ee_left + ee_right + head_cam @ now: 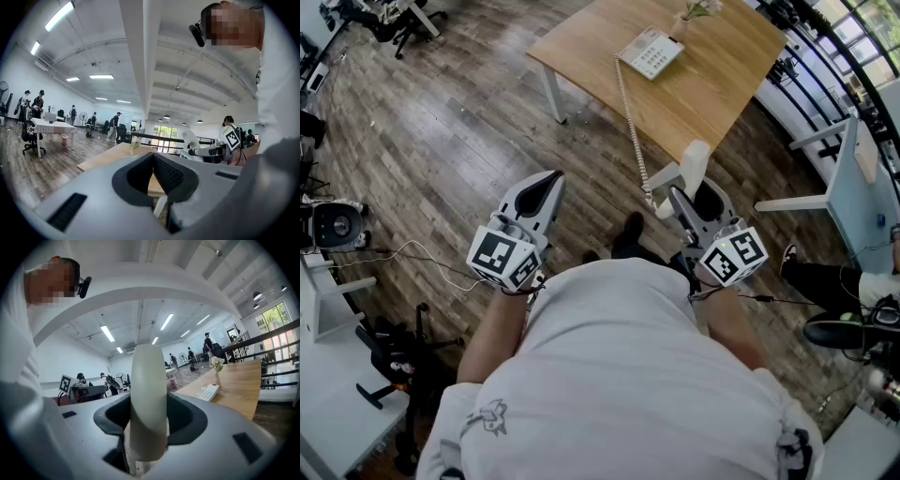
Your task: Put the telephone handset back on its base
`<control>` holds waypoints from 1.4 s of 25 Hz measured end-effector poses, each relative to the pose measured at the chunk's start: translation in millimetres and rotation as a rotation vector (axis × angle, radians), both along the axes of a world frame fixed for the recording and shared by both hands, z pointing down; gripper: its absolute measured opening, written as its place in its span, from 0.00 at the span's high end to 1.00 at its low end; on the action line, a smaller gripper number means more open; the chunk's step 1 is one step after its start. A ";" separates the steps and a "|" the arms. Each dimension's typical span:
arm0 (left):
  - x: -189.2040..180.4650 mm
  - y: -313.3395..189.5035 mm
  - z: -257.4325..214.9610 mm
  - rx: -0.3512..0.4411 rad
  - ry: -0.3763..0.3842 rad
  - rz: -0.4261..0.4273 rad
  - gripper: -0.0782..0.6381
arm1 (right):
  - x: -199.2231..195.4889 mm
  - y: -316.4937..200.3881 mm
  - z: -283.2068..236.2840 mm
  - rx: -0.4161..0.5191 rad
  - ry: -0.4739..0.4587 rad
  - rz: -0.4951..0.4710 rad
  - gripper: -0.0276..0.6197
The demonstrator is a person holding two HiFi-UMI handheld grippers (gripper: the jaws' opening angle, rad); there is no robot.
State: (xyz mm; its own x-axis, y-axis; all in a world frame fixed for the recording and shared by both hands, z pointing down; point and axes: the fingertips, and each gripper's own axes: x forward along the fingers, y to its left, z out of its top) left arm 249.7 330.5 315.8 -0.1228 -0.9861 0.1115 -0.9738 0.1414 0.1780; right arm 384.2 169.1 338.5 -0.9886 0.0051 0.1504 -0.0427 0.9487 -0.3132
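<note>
off the near corner of the wooden table (722, 84), the right gripper (687, 190) clamps the white handset (695, 161) between its jaws, well apart from the base (651, 52) on the tabletop; a coiled cord (630, 122) joins them. the left gripper (547, 184) has its jaws together, empty.

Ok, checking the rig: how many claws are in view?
2. The left claw, shut and empty, is over the floor; the right claw holds the handset near the table.
</note>
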 end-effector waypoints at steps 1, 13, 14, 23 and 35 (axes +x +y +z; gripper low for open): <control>-1.0 -2.3 0.4 -0.001 0.002 -0.001 0.88 | -1.6 -2.2 0.0 -0.001 0.000 -0.002 0.62; -35.0 -95.3 13.2 -0.026 0.016 -0.015 0.88 | -40.4 -86.4 9.5 -0.019 0.005 -0.041 0.62; -38.4 -106.4 13.1 -0.029 0.015 -0.021 0.88 | -43.2 -96.2 10.5 -0.021 0.008 -0.050 0.62; -60.2 -186.3 9.3 -0.049 0.012 -0.085 0.88 | -70.8 -168.9 11.8 -0.043 0.012 -0.144 0.62; -84.0 -222.3 7.4 -0.061 -0.025 -0.088 0.88 | -105.9 -195.8 17.8 -0.065 0.006 -0.172 0.62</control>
